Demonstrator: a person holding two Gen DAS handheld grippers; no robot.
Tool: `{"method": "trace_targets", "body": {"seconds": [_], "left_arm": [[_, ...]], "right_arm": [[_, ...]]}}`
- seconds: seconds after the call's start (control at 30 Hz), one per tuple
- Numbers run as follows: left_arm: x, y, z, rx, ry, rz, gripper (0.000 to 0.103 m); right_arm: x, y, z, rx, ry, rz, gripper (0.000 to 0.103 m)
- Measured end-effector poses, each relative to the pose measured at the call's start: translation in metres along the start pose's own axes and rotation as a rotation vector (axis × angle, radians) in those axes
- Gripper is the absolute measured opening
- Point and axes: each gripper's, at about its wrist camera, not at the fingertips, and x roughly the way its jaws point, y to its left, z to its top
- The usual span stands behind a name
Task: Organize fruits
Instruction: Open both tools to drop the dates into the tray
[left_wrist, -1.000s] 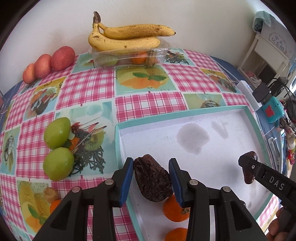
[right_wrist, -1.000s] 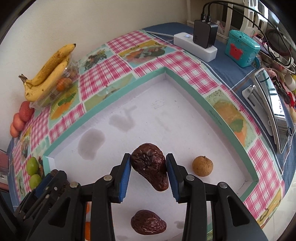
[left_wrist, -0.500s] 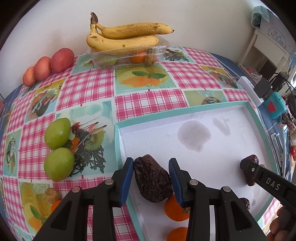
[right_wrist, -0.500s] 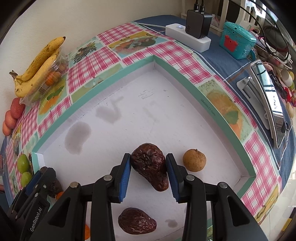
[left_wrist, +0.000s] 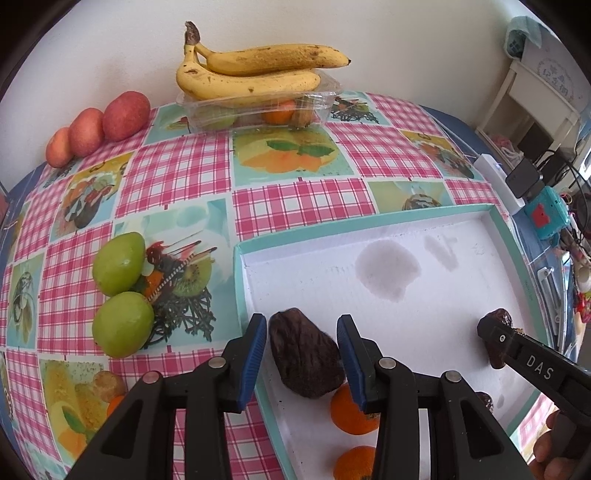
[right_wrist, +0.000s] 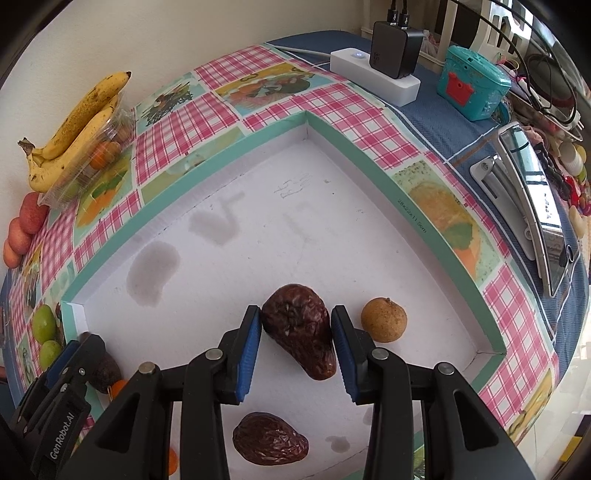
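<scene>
checked cloth (left_wrist: 177, 173) under tray (right_wrist: 354, 136); each tool (left_wrist: 301, 349) (right_wrist: 296, 341) grips a date (left_wrist: 304, 356) (right_wrist: 299, 334); longan (right_wrist: 384, 319) beside.

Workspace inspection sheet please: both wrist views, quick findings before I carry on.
Surface: checked fruit-print tablecloth; teal-rimmed white tray with grey stains inside.
Job's things: in the tray, one loose dark wrinkled fruit, a round tan fruit, two oranges; on the cloth, two green fruits, three red fruits; bananas on a clear box.
Clutter: turquoise toy box, tablet on a stand.
Grippers: left hand-held gripper shut on a dark fruit; right hand-held gripper shut on another dark fruit.
Cables: charger plugged into a white power strip.
Surroundings: pale wall, white shelf.
</scene>
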Motion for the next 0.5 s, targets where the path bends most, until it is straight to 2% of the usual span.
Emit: {"method": "trace_targets", "body": {"seconds": [0.03,0.1,0.23,0.27,0.4,0.43,0.5], "left_arm": [[-0.002,0.000,0.001,-0.001,-0.001,-0.001,0.048],[-0.006,0.001,0.002,-0.004,-0.006,-0.011,0.052],[-0.016,0.000,0.006,-0.005,-0.017,-0.010,0.054],[-0.020,0.000,0.007,-0.008,-0.023,-0.012,0.056],[-0.032,0.006,0.012,-0.031,-0.037,0.002,0.068],[-0.034,0.010,0.013,-0.043,-0.033,0.017,0.070],[-0.037,0.018,0.013,-0.072,-0.029,0.054,0.081]], "right_arm": [[-0.001,0.000,0.000,-0.001,-0.005,-0.002,0.042],[-0.004,0.000,0.001,-0.002,-0.012,-0.006,0.050],[-0.011,0.000,0.003,-0.009,-0.024,-0.006,0.054],[-0.013,-0.001,0.004,-0.012,-0.028,-0.007,0.059],[-0.021,-0.001,0.004,-0.009,-0.045,0.011,0.073],[-0.022,-0.001,0.004,-0.009,-0.046,0.017,0.073],[-0.023,0.001,0.004,-0.018,-0.050,0.011,0.075]]}}
